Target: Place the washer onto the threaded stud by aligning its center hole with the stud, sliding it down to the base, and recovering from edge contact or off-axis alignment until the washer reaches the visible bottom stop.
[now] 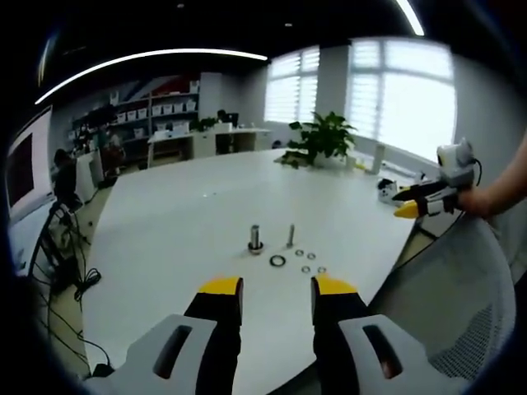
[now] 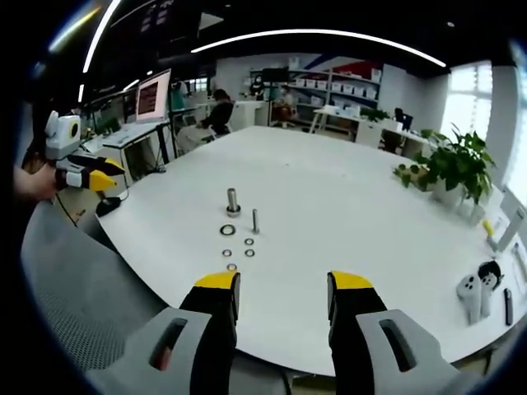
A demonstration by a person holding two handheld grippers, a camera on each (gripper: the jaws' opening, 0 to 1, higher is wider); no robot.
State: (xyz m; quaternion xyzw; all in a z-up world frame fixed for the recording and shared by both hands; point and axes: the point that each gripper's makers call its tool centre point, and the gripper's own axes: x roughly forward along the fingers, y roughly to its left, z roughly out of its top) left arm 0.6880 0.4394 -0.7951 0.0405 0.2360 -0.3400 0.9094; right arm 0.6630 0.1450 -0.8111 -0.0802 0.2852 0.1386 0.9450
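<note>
Out on the broad, smooth white tabletop (image 1: 189, 222) sits a small cluster of metal hardware. Count it up: two upright pieces and five rings. The stout grey threaded stud with a wide dark base (image 1: 255, 238) stands on the left in the left gripper view, and a slimmer bare metal bolt (image 1: 291, 235) stands just beside it. In front of them lies one large dark-rimmed flat washer (image 1: 277, 261), flat on the surface near the stout stud's base but apart from it. Four small silvery washers (image 1: 310, 262) lie loosely grouped next to it, none stacked.

The left hand-held gripper (image 1: 277, 288) hovers over the near edge of the tabletop, its yellow-tipped black jaws spread apart with nothing between them, aimed at the hardware. The right hand-held gripper (image 2: 282, 281) takes the same pose from the other side: jaws parted, empty, yellow tips level, grey moulded bodies below. In the right gripper view the stud (image 2: 233, 201), the bolt (image 2: 255, 220) and the large washer (image 2: 227, 230) line up just beyond its tips.

In the left gripper view the right one (image 1: 409, 204) shows off the table's far edge, held in a bare hand (image 1: 473, 200). A grey mesh chair back (image 1: 461, 296) curves below it. One leafy green potted plant (image 1: 321, 140) stands on the far end.
</note>
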